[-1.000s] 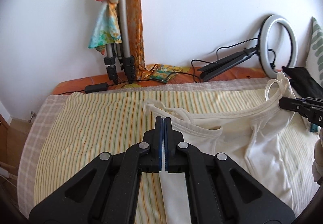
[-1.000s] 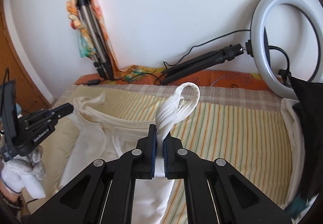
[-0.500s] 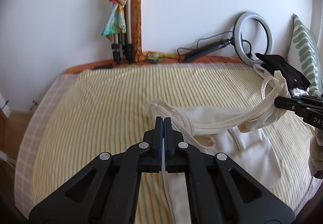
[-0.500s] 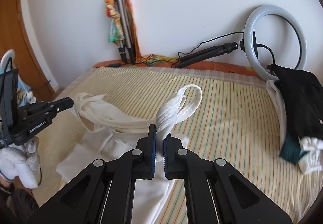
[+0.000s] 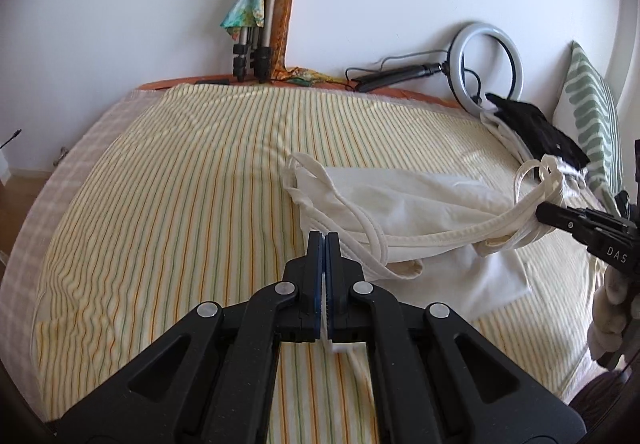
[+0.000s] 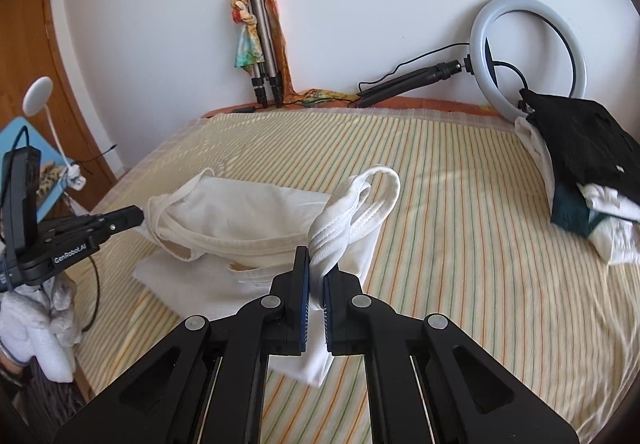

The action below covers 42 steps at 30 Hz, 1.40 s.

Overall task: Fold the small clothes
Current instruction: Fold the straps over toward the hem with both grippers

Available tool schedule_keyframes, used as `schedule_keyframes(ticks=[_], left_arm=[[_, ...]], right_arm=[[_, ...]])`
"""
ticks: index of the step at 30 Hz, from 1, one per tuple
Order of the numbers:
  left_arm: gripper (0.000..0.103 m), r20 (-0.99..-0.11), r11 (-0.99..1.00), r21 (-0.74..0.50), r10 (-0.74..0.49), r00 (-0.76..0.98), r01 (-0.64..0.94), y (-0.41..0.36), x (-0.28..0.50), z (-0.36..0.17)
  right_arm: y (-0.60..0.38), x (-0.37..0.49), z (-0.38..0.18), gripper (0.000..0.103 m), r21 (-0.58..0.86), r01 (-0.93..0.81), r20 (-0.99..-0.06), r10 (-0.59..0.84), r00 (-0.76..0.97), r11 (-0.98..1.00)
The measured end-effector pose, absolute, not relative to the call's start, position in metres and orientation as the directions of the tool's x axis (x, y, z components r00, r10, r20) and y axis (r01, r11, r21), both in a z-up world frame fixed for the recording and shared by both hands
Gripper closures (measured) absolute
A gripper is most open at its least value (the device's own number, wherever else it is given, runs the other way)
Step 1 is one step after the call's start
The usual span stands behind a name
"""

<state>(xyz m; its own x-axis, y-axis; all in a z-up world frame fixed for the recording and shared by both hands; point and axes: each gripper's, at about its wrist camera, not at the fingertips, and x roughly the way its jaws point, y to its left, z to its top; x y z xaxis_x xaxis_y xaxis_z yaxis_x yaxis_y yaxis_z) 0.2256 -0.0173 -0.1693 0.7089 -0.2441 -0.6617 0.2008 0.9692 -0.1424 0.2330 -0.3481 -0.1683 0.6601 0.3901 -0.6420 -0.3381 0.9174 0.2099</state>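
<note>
- White wall and a bed (image 5: 160, 203) dressed in a yellow striped cover (image 6: 460, 203) fill both wrist views, with bright light falling across the cover.
- Left tool (image 5: 323, 240) is shut, its blue-lined pads pressed together; a strip of white fabric hangs out below them, so it appears clamped on the cream tank top (image 5: 400, 203), though the pinch itself is hidden.
- Just ahead and to the right of that tool, the tank top lies partly folded on the cover, its ribbed edge stretched in a raised band toward the right tool (image 5: 544, 209).
- Right tool (image 6: 316, 264), seen from its own camera, is closed on a bunch of white ribbed straps (image 6: 360, 199) that loop up and away past its tips.
- From the right tool, the garment's body (image 6: 248, 203) sits ahead to the left, and the left tool (image 6: 132, 215) touches its far left corner.
- Far ahead of both tools, a folded tripod (image 5: 256, 23) draped with a coloured scarf (image 5: 244, 7) leans on the wall.
- Ring light (image 6: 528, 55) on a black stand rests against the wall ahead to the right, beside a black garment (image 6: 580, 147) topping a small pile of clothes (image 6: 600, 219).
- Green-patterned pillow (image 5: 592, 115) stands at the right edge of the left tool's view.
- Wooden door (image 6: 32, 63) shows at far left of the right tool's view.
</note>
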Motion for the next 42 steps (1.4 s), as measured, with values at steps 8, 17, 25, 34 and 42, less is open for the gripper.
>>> schedule_keyframes(ticks=[8, 17, 25, 34, 42], left_arm=[[0.103, -0.715, 0.961, -0.076, -0.238, 0.658, 0.265, -0.016, 0.187, -0.180], [0.103, -0.670, 0.939, -0.015, -0.264, 0.694, 0.343, -0.026, 0.182, -0.136], [0.103, -0.781, 0.929, -0.026, -0.249, 0.573, 0.369, -0.058, 0.263, -0.147], [0.103, -0.873, 0.884, -0.087, -0.290, 0.392, 0.459, -0.054, 0.255, -0.186], [0.103, -0.855, 0.865, -0.029, -0.281, 0.436, 0.501, -0.042, 0.182, -0.193]], right_arm=[[-0.348, 0.190, -0.183, 0.087, 0.123, -0.401, -0.721, 0.360, 0.592, 0.908], [-0.358, 0.173, -0.142, 0.087, 0.194, -0.443, -0.671, 0.448, 0.591, 0.875], [-0.312, 0.206, -0.166, 0.087, 0.123, -0.457, -0.765, 0.378, 0.522, 0.881], [-0.328, 0.222, -0.213, 0.087, 0.165, -0.391, -0.791, 0.358, 0.496, 0.906], [-0.344, 0.211, -0.218, 0.087, 0.175, -0.391, -0.769, 0.374, 0.518, 0.903]])
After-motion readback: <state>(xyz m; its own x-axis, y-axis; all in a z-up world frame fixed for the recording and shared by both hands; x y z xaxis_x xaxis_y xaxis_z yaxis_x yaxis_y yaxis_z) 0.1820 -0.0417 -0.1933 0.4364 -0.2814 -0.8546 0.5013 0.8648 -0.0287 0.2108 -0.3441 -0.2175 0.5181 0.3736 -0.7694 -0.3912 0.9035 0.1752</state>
